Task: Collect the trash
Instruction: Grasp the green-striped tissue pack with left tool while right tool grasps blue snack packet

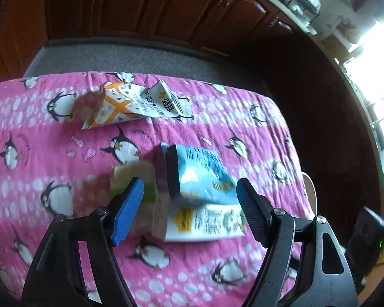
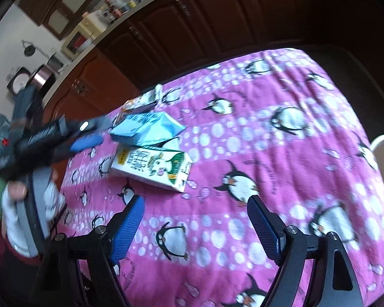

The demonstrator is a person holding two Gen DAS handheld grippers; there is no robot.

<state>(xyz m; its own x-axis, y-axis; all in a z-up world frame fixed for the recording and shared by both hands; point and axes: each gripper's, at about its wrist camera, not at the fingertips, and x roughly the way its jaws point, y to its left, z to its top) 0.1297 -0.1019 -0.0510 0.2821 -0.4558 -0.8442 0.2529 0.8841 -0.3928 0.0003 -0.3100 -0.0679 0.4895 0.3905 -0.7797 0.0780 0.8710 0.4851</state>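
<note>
Three flattened drink cartons lie on the pink penguin tablecloth [image 1: 51, 153]. In the left wrist view, a blue carton [image 1: 204, 171] rests partly on a white and green carton [image 1: 207, 223], and both sit between and just beyond my left gripper's [image 1: 189, 186] open jaws; the pads do not press on them. An orange and white carton [image 1: 125, 105] lies farther back. In the right wrist view, my right gripper [image 2: 195, 200] stands open over bare cloth, short of the white and green carton [image 2: 153, 168]. The blue carton [image 2: 148, 128] lies behind it, with my left gripper [image 2: 106, 130] at its left side.
Dark wooden cabinets [image 2: 217, 25] run behind the table, under a counter with bottles and jars [image 2: 120, 5]. A white chair back [image 2: 381, 140] stands at the table's right edge. A person's hand and pale sleeve [image 2: 15, 204] hold the left gripper. A grey mat [image 1: 115, 56] lies beyond the table.
</note>
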